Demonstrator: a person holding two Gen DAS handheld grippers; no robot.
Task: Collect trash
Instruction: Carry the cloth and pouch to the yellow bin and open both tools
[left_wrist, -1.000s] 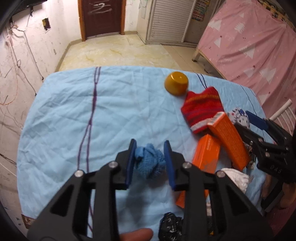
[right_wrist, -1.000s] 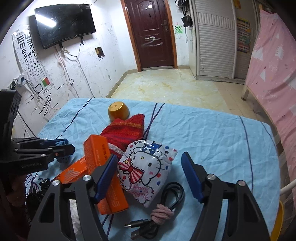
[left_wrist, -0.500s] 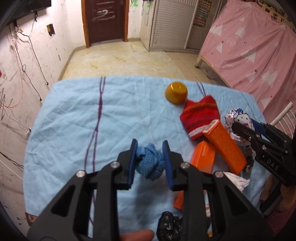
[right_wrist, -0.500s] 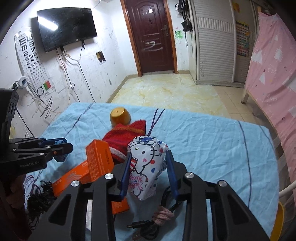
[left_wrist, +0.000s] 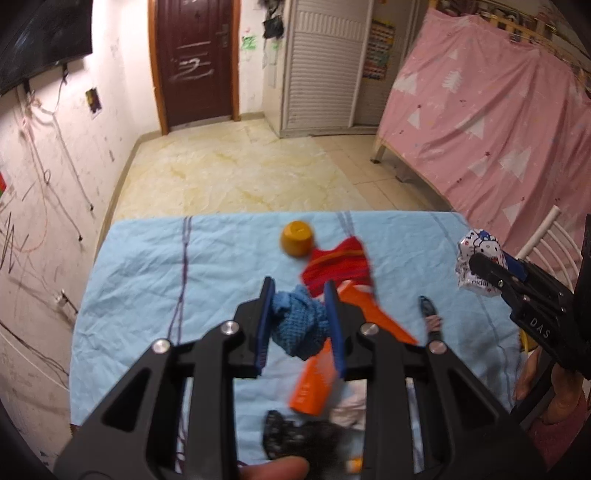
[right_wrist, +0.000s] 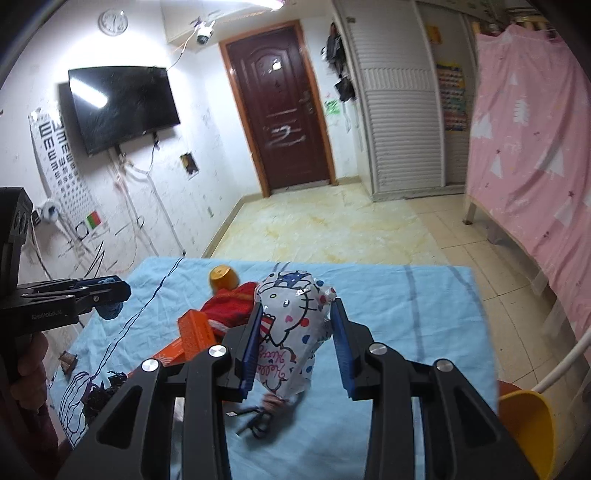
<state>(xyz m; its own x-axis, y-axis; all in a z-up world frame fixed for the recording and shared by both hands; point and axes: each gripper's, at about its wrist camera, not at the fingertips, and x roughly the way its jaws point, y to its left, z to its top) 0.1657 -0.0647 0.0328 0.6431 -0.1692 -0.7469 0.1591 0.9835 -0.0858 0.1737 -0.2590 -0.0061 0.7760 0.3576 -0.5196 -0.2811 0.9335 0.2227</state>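
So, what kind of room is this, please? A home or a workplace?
Probably a lived-in bedroom, a home rather than a workplace. A bed behind a pink curtain, a wall-mounted television and a dark red entrance door suggest it. The eye chart on the wall is unusual, though.

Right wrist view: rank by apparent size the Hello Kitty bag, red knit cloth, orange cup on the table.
1. Hello Kitty bag, largest, though it sits in the right gripper jaws, close to the lens, so nearness inflates it.
2. Red knit cloth, partly hidden behind the bag.
3. Orange cup, smallest and farthest.
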